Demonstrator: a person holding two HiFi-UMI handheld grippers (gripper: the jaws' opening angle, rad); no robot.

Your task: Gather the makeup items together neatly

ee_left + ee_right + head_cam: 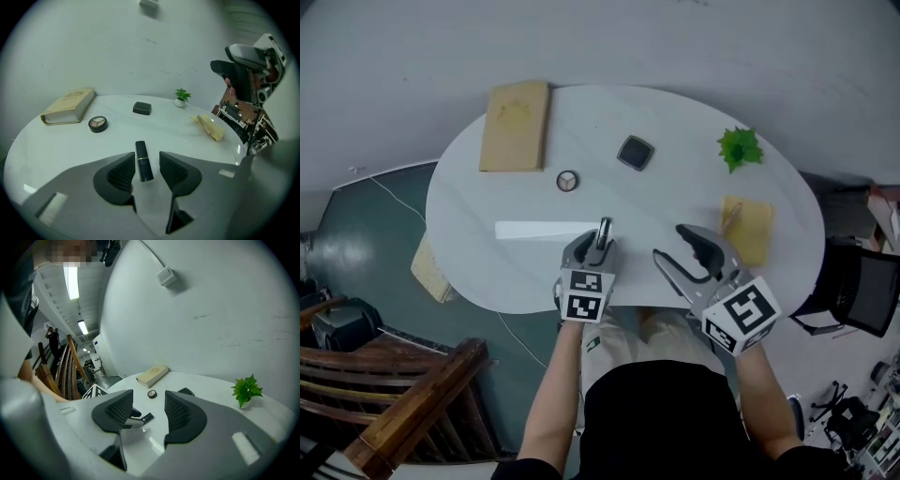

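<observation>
**Table** (487, 216), white, round: 1. Clock positions are taken from its centre, head view.

**Makeup items: 3**
- Lipstick (143, 161), black: 1, lying flat at 6 o'clock.
- Round compact (567, 181): 1, at 10 o'clock.
- Square compact (635, 152): 1, at 12 o'clock.

**Other things: 3**
- Book (516, 125): 1, at 10 o'clock, by the rim.
- Plant (739, 148): 1, at 2 o'clock.
- Yellow cloth (748, 228): 1, at 3 o'clock.

**Tongs: 2**
- Left gripper (602, 240): jaws apart, either side of the lipstick, pads clear of it.
- Right gripper (675, 248): jaws apart, holding nothing.
</observation>
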